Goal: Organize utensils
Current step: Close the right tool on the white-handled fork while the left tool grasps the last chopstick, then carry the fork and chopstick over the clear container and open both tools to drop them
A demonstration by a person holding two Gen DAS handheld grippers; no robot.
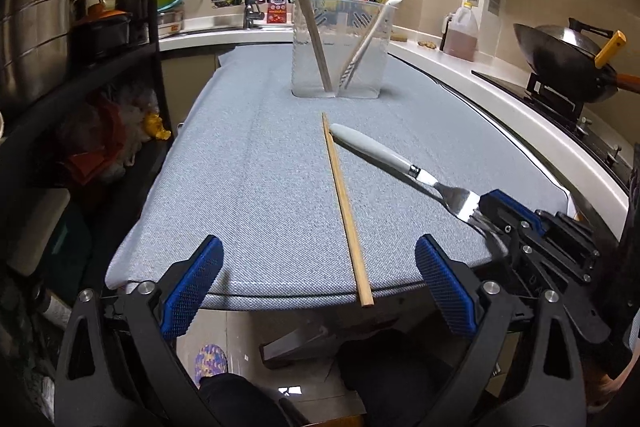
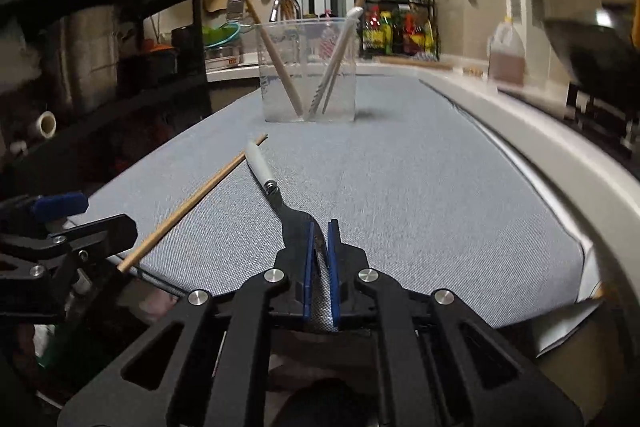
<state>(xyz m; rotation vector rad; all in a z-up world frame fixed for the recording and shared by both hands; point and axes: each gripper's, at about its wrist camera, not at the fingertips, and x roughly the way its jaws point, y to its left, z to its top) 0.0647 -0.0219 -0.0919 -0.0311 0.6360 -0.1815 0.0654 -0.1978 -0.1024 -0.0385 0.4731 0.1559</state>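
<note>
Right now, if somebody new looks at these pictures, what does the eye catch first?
Probably the right gripper shut on the tines of the white-handled fork at the table's near edge. Beside it lies one chopstick, between the open left gripper's fingers; farther back stands the clear holder.

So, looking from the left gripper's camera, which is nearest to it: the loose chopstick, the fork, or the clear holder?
1. Loose chopstick: between the left gripper pads, overhanging the table edge.
2. Fork: to the right, tines pinched in the right gripper.
3. Clear holder: far end, centre.
</note>
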